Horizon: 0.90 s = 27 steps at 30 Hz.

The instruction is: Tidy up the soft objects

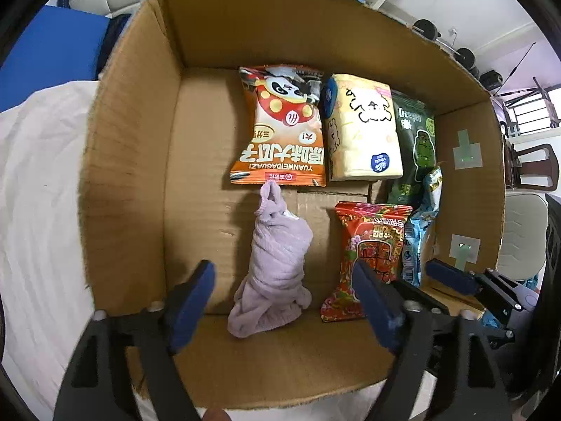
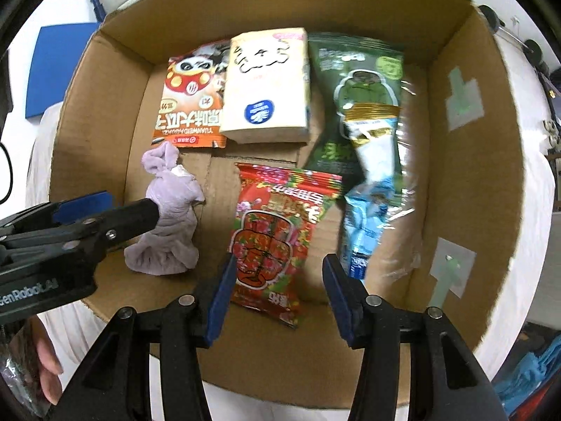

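The soft, light purple rolled-up cloth [image 1: 271,266] lies near the front left of the brown cardboard box [image 1: 133,161], squishy and best pinched around its fat middle, while both left tongs [image 1: 284,310] and right tongs [image 2: 277,296] gape wide, holding nothing.

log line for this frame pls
left tool open over lilac towel roll | right tool open over red snack pack | cardboard box

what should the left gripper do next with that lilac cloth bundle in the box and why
Probably lift the left gripper straight up and out. Its jaws stand wide open on either side of the lilac fleece cloth bundle, which already lies on the floor of the brown cardboard box, its tip by the orange panda snack bag. That placement looks finished.
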Each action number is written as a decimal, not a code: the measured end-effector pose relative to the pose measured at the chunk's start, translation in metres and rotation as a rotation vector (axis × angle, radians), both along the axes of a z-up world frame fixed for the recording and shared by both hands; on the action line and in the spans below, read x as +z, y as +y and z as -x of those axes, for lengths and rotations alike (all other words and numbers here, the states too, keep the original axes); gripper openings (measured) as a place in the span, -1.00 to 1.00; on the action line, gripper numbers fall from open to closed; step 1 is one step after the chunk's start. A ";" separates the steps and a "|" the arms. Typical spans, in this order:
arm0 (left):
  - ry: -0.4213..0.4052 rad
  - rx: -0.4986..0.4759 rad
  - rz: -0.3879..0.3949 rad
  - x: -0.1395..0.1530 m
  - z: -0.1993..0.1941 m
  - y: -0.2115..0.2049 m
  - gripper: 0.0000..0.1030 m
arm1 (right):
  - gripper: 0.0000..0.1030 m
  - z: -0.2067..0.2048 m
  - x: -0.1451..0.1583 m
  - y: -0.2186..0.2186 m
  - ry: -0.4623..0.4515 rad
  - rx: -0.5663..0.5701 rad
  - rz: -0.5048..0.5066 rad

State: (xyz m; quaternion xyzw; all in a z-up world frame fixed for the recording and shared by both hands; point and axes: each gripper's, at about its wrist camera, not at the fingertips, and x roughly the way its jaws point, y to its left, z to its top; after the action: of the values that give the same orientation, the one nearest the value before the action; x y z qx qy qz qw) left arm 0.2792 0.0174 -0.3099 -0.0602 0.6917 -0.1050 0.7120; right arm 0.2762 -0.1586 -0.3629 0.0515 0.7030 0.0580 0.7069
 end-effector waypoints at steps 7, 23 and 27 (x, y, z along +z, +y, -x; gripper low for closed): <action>-0.074 -0.008 -0.052 0.018 -0.008 -0.016 0.89 | 0.86 0.014 0.013 -0.030 -0.043 -0.078 0.039; -0.443 -0.022 -0.168 0.182 0.097 -0.014 0.89 | 1.00 0.100 0.144 -0.040 -0.297 -0.172 0.058; -0.511 -0.002 -0.158 0.230 0.144 -0.014 0.89 | 1.00 0.151 0.209 -0.042 -0.398 -0.178 0.061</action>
State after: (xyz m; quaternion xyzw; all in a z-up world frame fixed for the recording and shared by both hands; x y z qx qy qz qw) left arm 0.1348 0.0036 -0.0796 0.0248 0.4957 -0.0633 0.8658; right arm 0.1251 -0.2005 -0.1537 0.0797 0.5437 -0.0167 0.8353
